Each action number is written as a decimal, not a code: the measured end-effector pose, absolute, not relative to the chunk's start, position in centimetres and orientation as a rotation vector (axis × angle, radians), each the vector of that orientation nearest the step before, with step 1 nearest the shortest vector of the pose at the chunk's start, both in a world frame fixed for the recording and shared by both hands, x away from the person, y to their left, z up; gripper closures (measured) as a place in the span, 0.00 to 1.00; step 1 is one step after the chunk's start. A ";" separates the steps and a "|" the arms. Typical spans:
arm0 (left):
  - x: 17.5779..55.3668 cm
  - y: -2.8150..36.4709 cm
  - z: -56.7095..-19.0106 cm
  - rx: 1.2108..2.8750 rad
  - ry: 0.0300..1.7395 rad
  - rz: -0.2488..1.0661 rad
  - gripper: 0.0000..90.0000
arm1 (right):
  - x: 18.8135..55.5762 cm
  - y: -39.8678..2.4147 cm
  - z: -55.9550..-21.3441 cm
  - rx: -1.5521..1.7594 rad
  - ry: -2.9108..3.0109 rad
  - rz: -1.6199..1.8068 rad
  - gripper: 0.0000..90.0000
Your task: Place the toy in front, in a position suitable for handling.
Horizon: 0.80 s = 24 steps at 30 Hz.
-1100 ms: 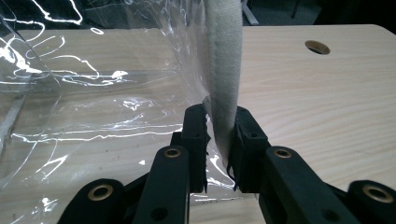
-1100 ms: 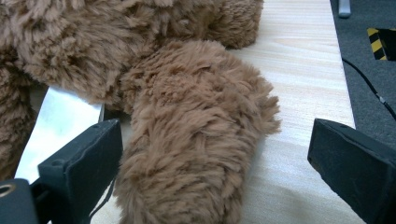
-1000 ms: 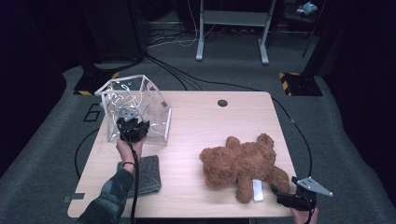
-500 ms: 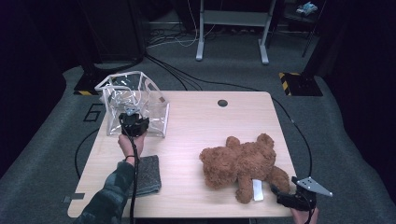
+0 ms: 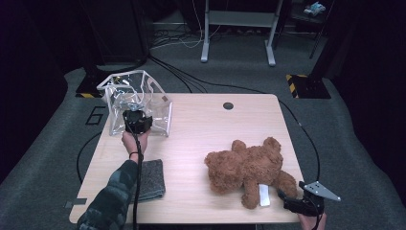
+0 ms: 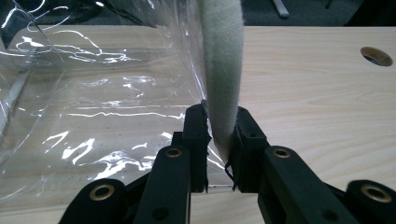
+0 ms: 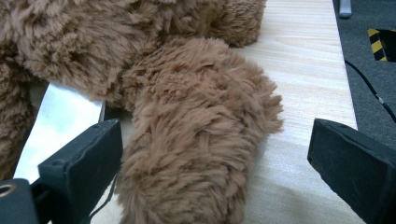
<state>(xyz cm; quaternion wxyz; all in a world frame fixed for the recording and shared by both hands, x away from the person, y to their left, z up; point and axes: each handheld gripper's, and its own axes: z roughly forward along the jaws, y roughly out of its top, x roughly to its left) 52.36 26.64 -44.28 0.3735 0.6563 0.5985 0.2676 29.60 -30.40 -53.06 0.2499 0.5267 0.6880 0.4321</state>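
My left gripper (image 6: 219,144) is clenched on the white strap (image 6: 223,65) at the edge of the clear plastic bag (image 5: 136,100), which stands at the far left corner of the table (image 5: 201,124). My right gripper (image 7: 215,172) is released, jaws wide apart, either side of a leg of the brown teddy bear (image 5: 249,167) lying near the right front edge. A grey cloth (image 5: 151,179) lies beside my left forearm.

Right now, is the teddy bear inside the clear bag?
No, the teddy bear lies on the table, well apart from the clear bag.
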 end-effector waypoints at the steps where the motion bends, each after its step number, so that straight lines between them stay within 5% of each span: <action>1: 52.5 26.6 -44.3 1.684 1.534 0.688 0.87 | 29.6 -30.4 -53.1 1.432 1.875 1.176 0.03; 24: 55.4 26.6 -43.9 1.717 1.587 0.680 0.86 | 29.7 -30.5 -53.1 1.436 1.877 1.181 0.03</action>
